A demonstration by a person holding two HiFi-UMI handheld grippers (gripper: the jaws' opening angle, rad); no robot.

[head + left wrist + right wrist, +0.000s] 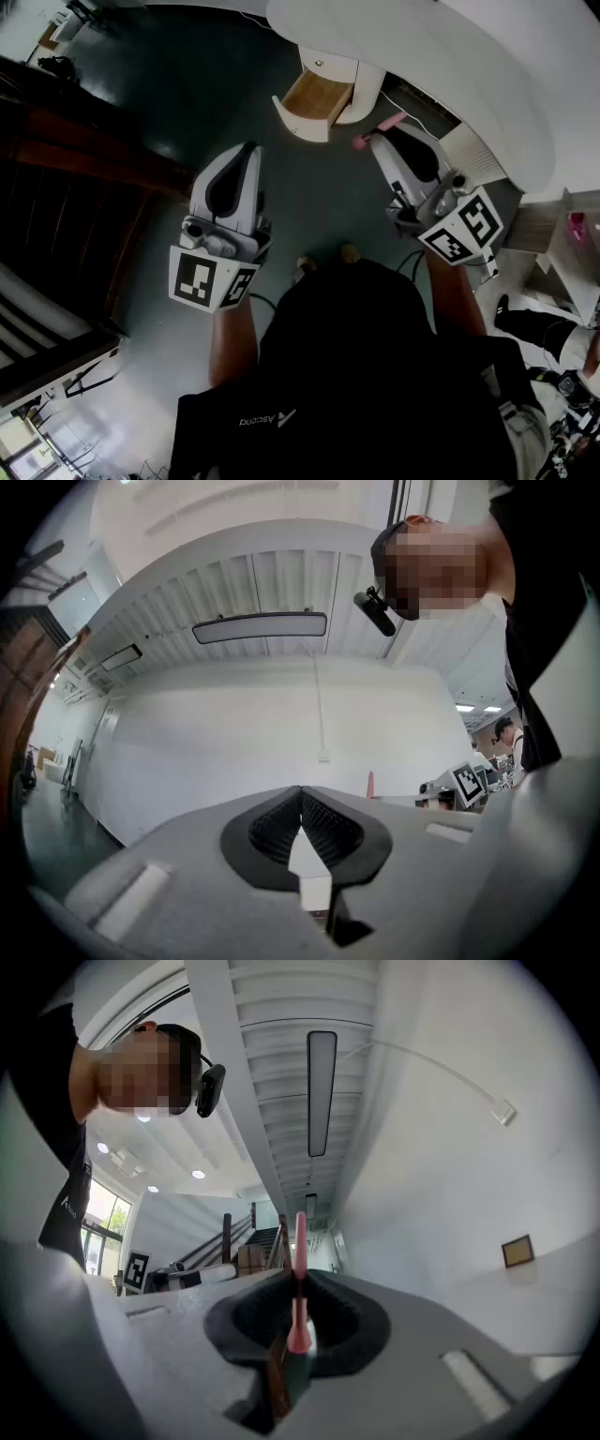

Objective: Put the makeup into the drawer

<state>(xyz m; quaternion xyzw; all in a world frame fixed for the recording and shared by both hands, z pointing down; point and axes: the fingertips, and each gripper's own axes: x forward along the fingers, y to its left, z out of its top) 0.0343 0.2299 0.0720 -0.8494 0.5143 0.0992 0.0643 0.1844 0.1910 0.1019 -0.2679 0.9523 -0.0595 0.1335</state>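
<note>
2 clenched: L gripper (302, 790) empty, R gripper (298, 1275) on pink makeup (299, 1239), by open drawer (298, 123)

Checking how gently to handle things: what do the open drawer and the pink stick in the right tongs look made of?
Drawer: light wood inside by its tan tone, smooth white painted front. Pink stick: likely plastic, matte, evenly coloured.
</note>
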